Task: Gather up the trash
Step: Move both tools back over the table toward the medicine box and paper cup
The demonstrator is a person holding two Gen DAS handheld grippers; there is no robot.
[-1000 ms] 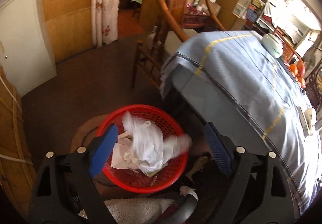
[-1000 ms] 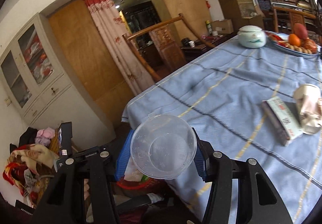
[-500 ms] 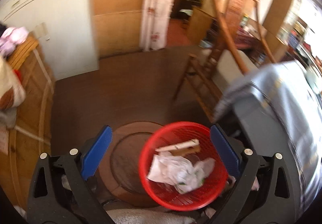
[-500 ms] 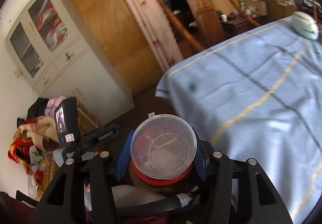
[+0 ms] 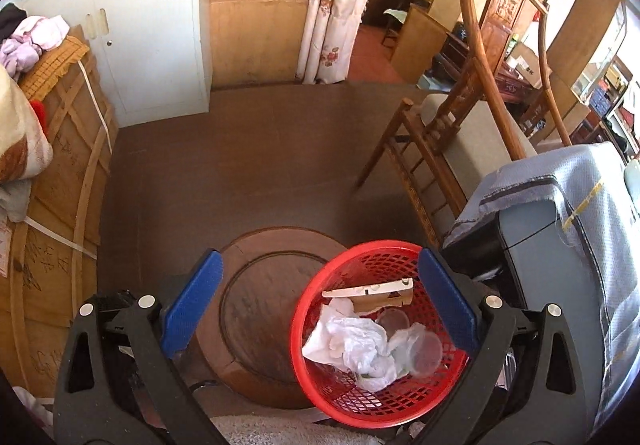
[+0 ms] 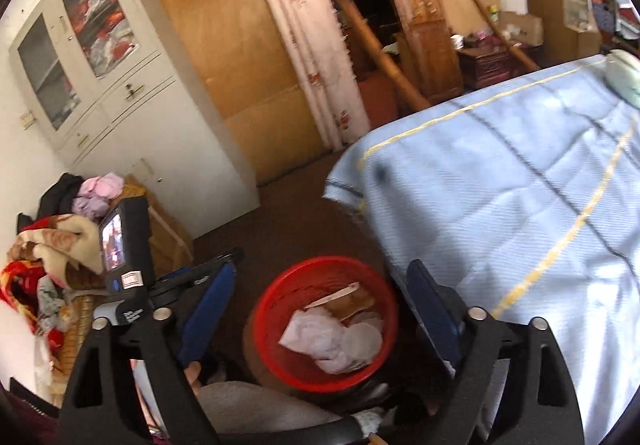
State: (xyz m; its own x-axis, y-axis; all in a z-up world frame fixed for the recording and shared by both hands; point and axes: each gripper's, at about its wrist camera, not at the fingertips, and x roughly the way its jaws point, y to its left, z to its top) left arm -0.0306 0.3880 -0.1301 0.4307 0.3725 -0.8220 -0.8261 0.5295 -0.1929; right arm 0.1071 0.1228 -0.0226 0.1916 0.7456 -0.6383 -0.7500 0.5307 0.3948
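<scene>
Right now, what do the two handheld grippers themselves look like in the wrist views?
Both match: the left gripper and right gripper have black triangular-cutout frames with silver bolt heads and flat, textured blue fingers. The right wrist view also shows a black camera with a lit screen and white label.

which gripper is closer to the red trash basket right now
Probably the left gripper: the red basket fills more of its view, offset right. The right gripper hangs centred above it, seemingly higher. Both open.
</scene>
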